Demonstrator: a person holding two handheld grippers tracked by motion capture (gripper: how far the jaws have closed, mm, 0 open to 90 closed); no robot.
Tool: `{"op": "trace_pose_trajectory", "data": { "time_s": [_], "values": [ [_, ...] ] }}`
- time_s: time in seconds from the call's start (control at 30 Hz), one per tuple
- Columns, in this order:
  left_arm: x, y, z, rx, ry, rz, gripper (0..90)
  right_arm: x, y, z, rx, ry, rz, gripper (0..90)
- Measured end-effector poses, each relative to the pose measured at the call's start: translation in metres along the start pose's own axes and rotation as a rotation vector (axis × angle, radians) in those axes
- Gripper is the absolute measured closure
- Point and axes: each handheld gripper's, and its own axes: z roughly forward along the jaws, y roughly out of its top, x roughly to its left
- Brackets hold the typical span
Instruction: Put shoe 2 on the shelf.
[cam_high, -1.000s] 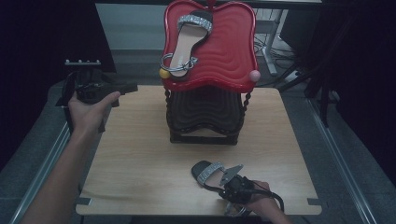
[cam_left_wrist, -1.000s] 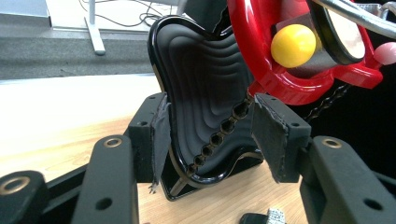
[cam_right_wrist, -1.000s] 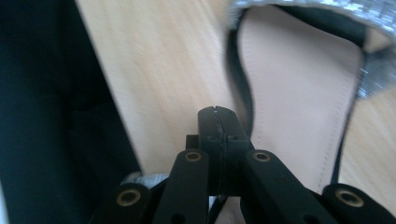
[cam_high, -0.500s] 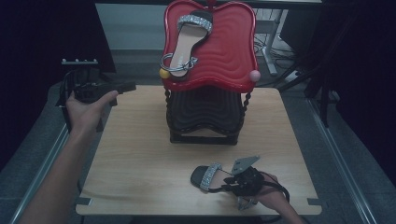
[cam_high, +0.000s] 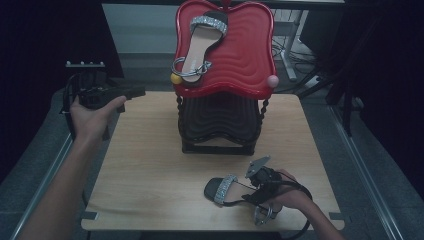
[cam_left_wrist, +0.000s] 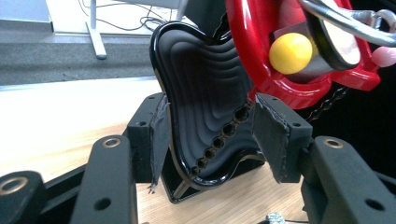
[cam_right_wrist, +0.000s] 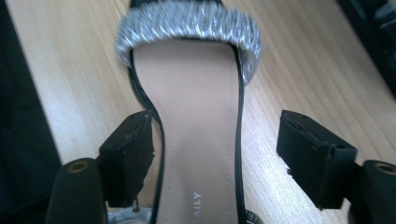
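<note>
A black sandal with a silver toe strap (cam_high: 225, 189) lies flat on the wooden table (cam_high: 150, 175) near its front right. My right gripper (cam_high: 248, 191) is at its heel end. Its jaws have just been opening and now stand open on either side of the tan insole (cam_right_wrist: 196, 140), neither pad pressing on it. A matching sandal (cam_high: 200, 45) rests on the red wavy tray (cam_high: 245, 55) on top of a black stand (cam_high: 220, 122). At the table's left edge, my left gripper (cam_high: 135, 92) is held open and holds nothing. It points at the stand (cam_left_wrist: 201, 93).
A yellow ball (cam_high: 176, 78) and a pink ball (cam_high: 272, 81) sit at the red tray's lower corners. The yellow ball (cam_left_wrist: 289, 52) looms close in the left gripper view. Bare table lies between stand and front edge. Dark floor, cables and table legs surround the table.
My right gripper has drawn to the right along the sandal toward its heel and lifted slightly, and its jaws have parted. The sandal stays on the table. The left hand has kept still.
</note>
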Motion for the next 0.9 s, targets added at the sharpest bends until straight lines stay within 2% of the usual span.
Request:
{"op": "trace_pose_trajectory", "data": {
  "time_s": [0.03, 0.17, 0.23, 0.3, 0.4, 0.43, 0.6, 0.77, 0.9],
  "values": [
    [0.002, 0.000, 0.000, 0.002, 0.004, 0.001, 46.4, 0.001, 0.001, 0.008, 0.048, 0.009, -0.013, 23.8],
    [0.003, -0.001, 0.001, 0.003, 0.007, -0.002, 46.3, 0.002, 0.001, 0.023, 0.144, 0.010, -0.052, 23.0],
    [0.003, -0.001, 0.001, 0.002, 0.007, -0.002, 46.3, 0.003, 0.002, 0.030, 0.188, -0.003, -0.062, 24.6],
    [0.003, -0.002, 0.000, 0.002, 0.007, -0.001, 46.3, 0.003, 0.002, 0.034, 0.221, 0.004, -0.066, 28.3],
    [0.004, -0.002, 0.000, 0.005, 0.009, -0.001, 46.3, 0.003, 0.003, 0.036, 0.240, 0.041, -0.070, 37.4],
    [0.005, -0.002, 0.000, 0.004, 0.009, -0.003, 46.3, 0.003, 0.004, 0.037, 0.249, 0.055, -0.071, 38.1],
    [0.005, -0.002, 0.001, 0.005, 0.009, -0.005, 46.3, 0.002, 0.006, 0.040, 0.274, 0.053, -0.083, 38.6],
    [0.004, -0.001, 0.002, 0.008, 0.007, -0.003, 46.3, 0.003, 0.009, 0.041, 0.310, 0.037, -0.032, 41.9],
    [0.003, 0.000, 0.002, 0.010, 0.008, -0.003, 46.3, -0.007, 0.006, 0.037, 0.281, 0.094, 0.047, 42.6]
  ]
}}
